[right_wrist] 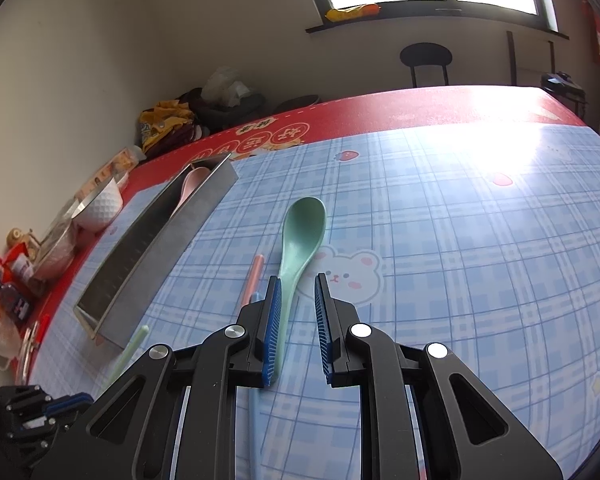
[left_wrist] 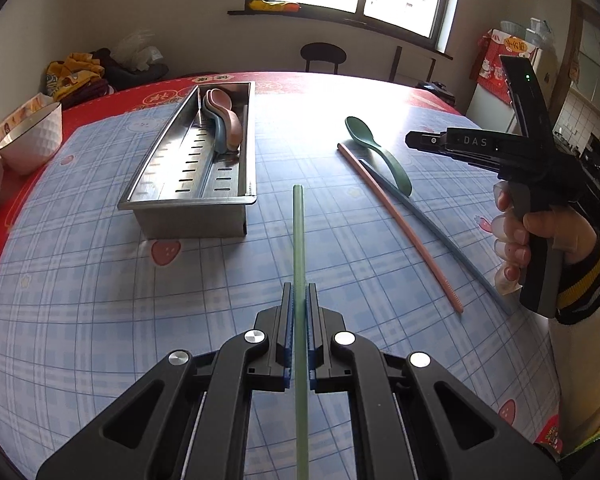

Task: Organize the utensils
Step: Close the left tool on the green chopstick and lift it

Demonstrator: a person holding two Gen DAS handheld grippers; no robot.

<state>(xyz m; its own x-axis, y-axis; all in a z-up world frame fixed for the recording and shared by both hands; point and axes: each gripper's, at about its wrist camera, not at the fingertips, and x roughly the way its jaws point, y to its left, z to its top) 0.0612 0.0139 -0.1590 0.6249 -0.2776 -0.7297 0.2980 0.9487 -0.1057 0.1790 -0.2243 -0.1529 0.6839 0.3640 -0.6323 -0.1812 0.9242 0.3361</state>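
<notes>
My left gripper (left_wrist: 299, 287) is shut on a green chopstick (left_wrist: 298, 232), which points ahead toward the near end of a steel utensil tray (left_wrist: 188, 200). Pink and blue spoons (left_wrist: 224, 120) lie in the tray's far end. To the right, a green spoon (left_wrist: 374, 148), a pink chopstick (left_wrist: 400, 224) and a blue chopstick (left_wrist: 420, 212) lie on the checked tablecloth. My right gripper (right_wrist: 297, 280) hovers open above the green spoon (right_wrist: 300, 232), whose handle runs under its left pad. The pink chopstick (right_wrist: 254, 276) lies just left of it.
A white bowl (left_wrist: 32, 140) and food packets (right_wrist: 4, 288) crowd the table's left edge. A heap of clothes (left_wrist: 76, 72) sits past the far left corner. A round black chair (left_wrist: 323, 54) stands beyond the far edge, under the window.
</notes>
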